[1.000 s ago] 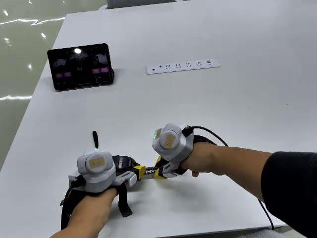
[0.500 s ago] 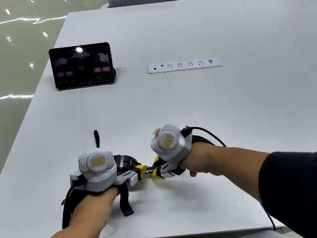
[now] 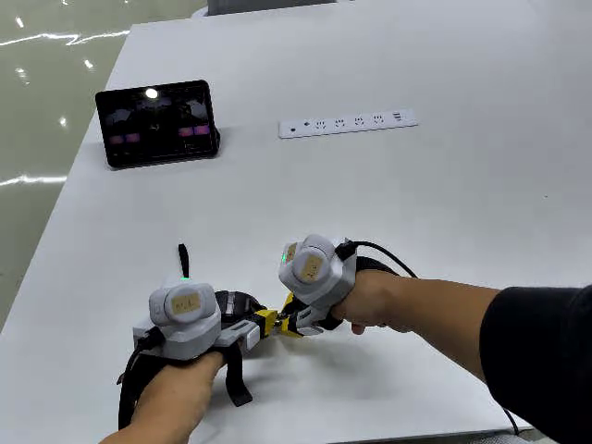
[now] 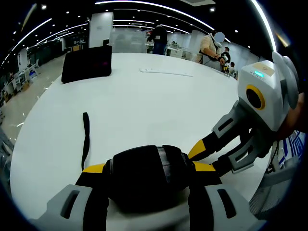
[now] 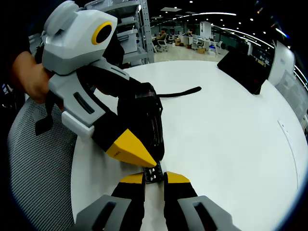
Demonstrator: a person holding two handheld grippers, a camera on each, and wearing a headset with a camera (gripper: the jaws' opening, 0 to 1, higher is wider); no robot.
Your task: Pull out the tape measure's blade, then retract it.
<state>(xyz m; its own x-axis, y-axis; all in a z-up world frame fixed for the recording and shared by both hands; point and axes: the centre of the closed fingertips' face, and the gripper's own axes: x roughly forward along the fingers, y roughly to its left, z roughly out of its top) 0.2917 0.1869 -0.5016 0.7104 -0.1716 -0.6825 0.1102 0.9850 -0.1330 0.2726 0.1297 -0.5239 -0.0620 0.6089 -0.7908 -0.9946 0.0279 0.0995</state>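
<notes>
White table spreads under your hands. Near its far left corner stands a dark tablet (image 3: 157, 123), its pink screen tiles too small to read. By the near edge, your left gripper (image 4: 149, 168) clamps both jaws around the black tape measure (image 4: 149, 178), whose strap (image 3: 183, 261) trails on the table (image 3: 416, 213). Just right of it, your right gripper (image 5: 154, 179) pinches the blade tip (image 5: 153, 172) close against the case. Toward the far edge lies a white power strip (image 3: 347, 123).

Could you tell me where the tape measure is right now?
The tape measure lies low and left in the head view, near the table's front edge, clamped in the left gripper; the right gripper pinches its blade tip.
</notes>
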